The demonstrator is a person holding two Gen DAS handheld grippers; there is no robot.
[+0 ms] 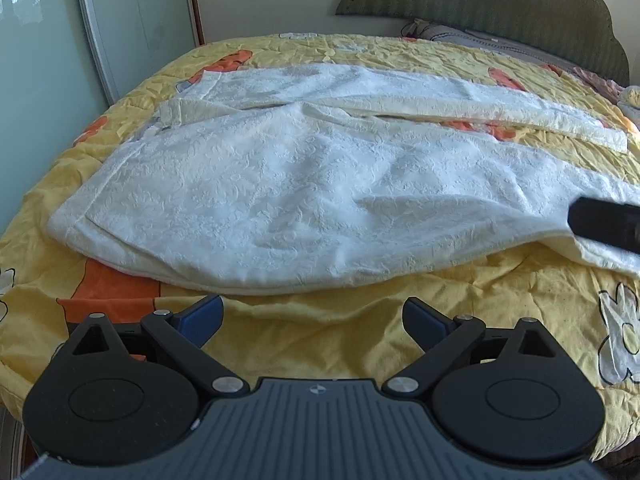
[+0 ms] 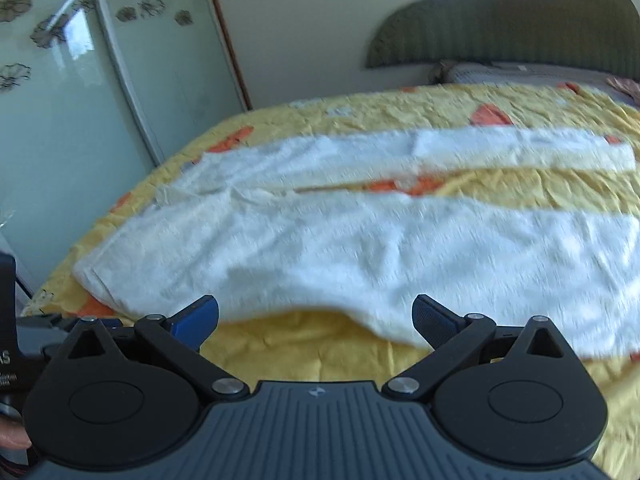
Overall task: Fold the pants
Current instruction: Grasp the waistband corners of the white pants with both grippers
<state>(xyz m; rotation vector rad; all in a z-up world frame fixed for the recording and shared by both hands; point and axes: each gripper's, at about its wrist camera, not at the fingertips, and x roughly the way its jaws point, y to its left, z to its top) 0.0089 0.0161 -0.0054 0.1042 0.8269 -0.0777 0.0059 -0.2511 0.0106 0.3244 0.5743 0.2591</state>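
Note:
White textured pants [image 1: 280,184] lie spread on a yellow bedspread [image 1: 320,328], waist to the left, two legs running right, the far leg [image 1: 400,96] apart from the near one. My left gripper [image 1: 312,316] is open and empty, just short of the near edge of the pants. My right gripper [image 2: 316,320] is open and empty at the near leg's edge; its right fingertip overlaps the cloth [image 2: 360,256]. The right wrist view is blurred. A black part of the right gripper [image 1: 604,224] shows over the near leg in the left wrist view.
A green padded headboard [image 1: 480,4] and pillows [image 1: 480,40] stand at the far right. Pale green sliding wardrobe doors [image 1: 40,80] run close along the bed's left side. The left gripper's body [image 2: 8,320] shows at the right wrist view's left edge.

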